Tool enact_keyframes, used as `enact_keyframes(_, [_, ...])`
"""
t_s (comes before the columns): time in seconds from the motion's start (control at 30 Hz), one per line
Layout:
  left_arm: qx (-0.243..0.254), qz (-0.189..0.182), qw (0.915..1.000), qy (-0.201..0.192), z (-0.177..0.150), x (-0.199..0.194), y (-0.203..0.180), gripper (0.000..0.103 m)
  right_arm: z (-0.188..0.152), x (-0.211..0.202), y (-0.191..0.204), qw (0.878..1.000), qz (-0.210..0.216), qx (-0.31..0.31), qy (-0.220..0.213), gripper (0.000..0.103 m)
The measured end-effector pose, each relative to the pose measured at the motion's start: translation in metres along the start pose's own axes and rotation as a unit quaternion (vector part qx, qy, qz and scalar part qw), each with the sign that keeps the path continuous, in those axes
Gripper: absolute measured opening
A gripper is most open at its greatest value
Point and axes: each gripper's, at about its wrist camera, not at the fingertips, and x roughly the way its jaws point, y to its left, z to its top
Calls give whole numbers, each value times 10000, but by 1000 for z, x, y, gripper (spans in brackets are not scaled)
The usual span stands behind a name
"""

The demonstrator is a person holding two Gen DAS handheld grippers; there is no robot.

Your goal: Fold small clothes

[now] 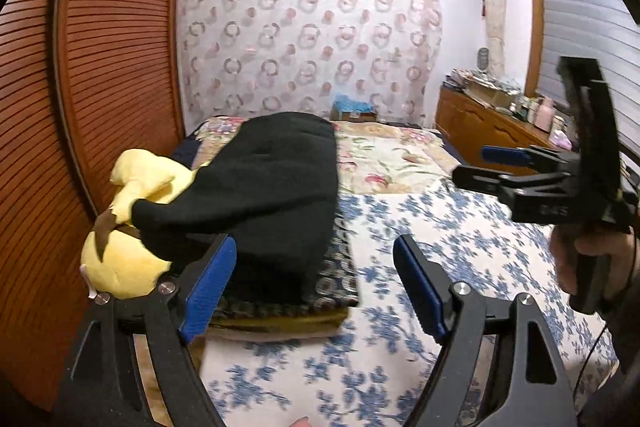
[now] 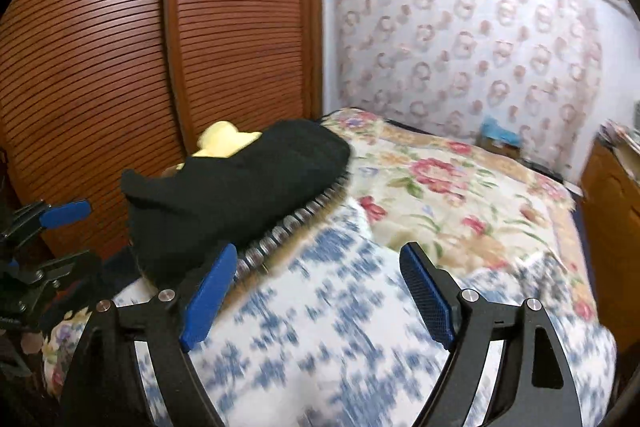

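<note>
Obs, bedroom rig. Black knit garment [image 1: 276, 183] lies folded on top of a dark patterned folded stack [image 1: 320, 291], on the bed [image 1: 420, 239] w/ blue-floral cover, close to the slatted wardrobe door [image 1: 120, 67]. Yellow plush toy [image 1: 128, 227] sits just beside it, wardrobe side, partly under the black cloth's edge.

Left tongs [image 1: 316, 291]: spread wide, nothing between pads. Garment lies ahead and slightly left of them; left blue pad overlaps the garment's near edge in view, contact not certain. Right tongs [image 2: 320, 291]: also spread, empty; garment ahead-left, further off to the side. From the left wrist cam, the right tongs show at far right, held by a hand [image 1: 584, 259], well apart from the garment.

Key relation: garment's long axis runs away from both tongs, toward the headboard wall. Left hand is nearer; right would need to cross leftwards.

Pose: both tongs tilt moderately down toward the bed. Right view blurred – hand prob. in motion.

Judgement: the black piece looks done & stacked; no unfolded piece in view, so the next target is unclear.
</note>
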Motion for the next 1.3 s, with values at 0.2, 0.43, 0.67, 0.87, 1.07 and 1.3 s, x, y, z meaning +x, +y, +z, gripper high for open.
enact_keyframes(0.2, [146, -216, 9996, 93, -8, 2, -32, 82, -35, -56, -2, 9989, -394, 216, -109, 85])
enact_keyframes(0.43, [350, -445, 9984, 91, -12, -8, -78, 82, -77, -136, 6, 9942, -804, 634, -319, 85])
enact_keyframes(0.67, [535, -605, 9967, -41, -1, -23, -110, 82, -90, -184, 12, 9868, -1231, 891, -559, 85])
enact_keyframes(0.87, [617, -611, 9953, -427, 22, -49, -131, 82, -91, -215, 30, 9803, -1507, 1006, -786, 88])
enact_keyframes(1.07, [585, -627, 9942, -650, 37, -68, -140, 82, -98, -231, 46, 9738, -1749, 1053, -997, 92])
enact_keyframes(1.3, [461, -485, 9955, -671, 38, -75, -137, 82, -108, -217, 49, 9701, -1838, 1106, -1134, 92])
